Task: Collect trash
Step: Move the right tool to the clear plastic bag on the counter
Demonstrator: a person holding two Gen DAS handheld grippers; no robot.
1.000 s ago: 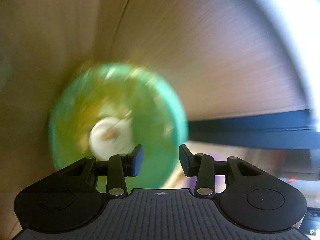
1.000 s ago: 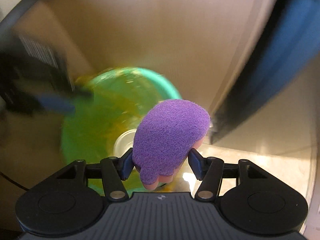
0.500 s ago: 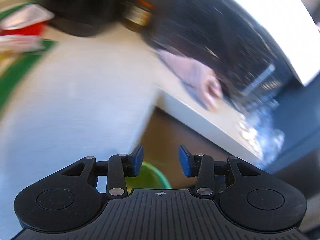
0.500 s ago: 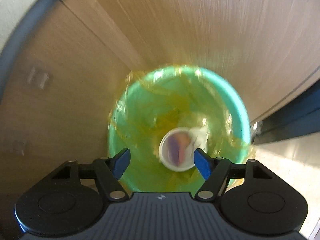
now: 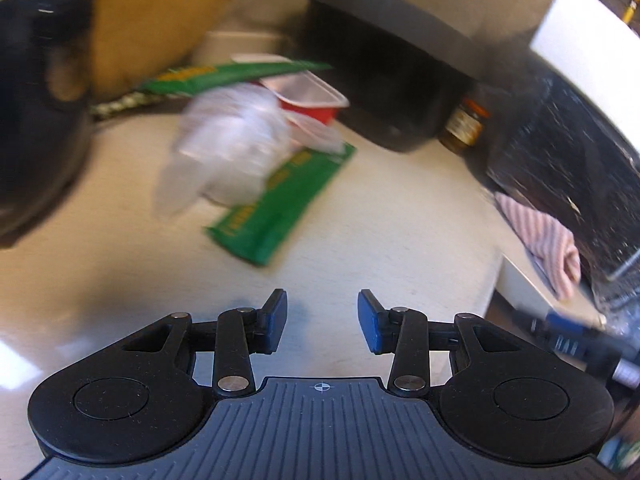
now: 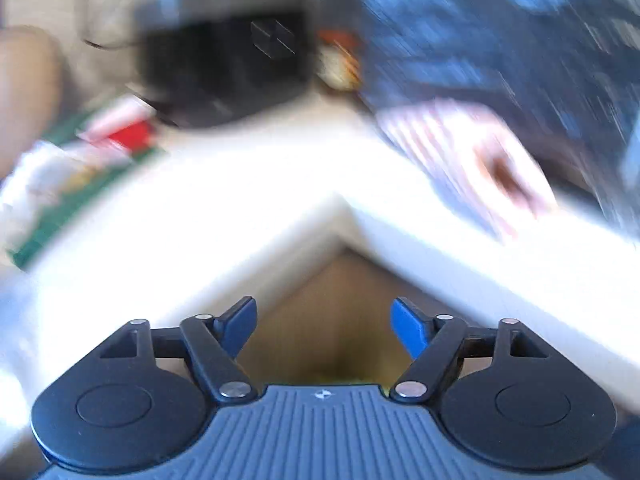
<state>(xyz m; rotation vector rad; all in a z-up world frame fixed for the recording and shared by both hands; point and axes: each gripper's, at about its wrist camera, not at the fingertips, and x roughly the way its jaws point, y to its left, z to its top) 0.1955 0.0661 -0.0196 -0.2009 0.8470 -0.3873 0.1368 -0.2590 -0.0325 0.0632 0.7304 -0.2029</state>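
Note:
In the left wrist view a pile of trash lies on the pale counter (image 5: 400,220): a green wrapper (image 5: 280,204), a crumpled clear plastic bag (image 5: 224,152) and a red tray with a clear lid (image 5: 308,98). My left gripper (image 5: 322,320) is open and empty above the counter, short of the wrapper. The right wrist view is blurred. My right gripper (image 6: 324,326) is open and empty over the counter's corner, with the green wrapper (image 6: 60,208) and red tray (image 6: 128,132) at the far left.
A black appliance (image 5: 392,92) and a jar (image 5: 464,124) stand at the back. A striped cloth (image 5: 548,244) lies on the counter's right edge beside a dark speckled surface (image 5: 560,160). A brown bag (image 5: 152,20) and a black object (image 5: 36,112) are at the left.
Both grippers have risen from the green bin up to the counter. The right gripper opened and the purple sponge fell into the bin. The left gripper stayed open.

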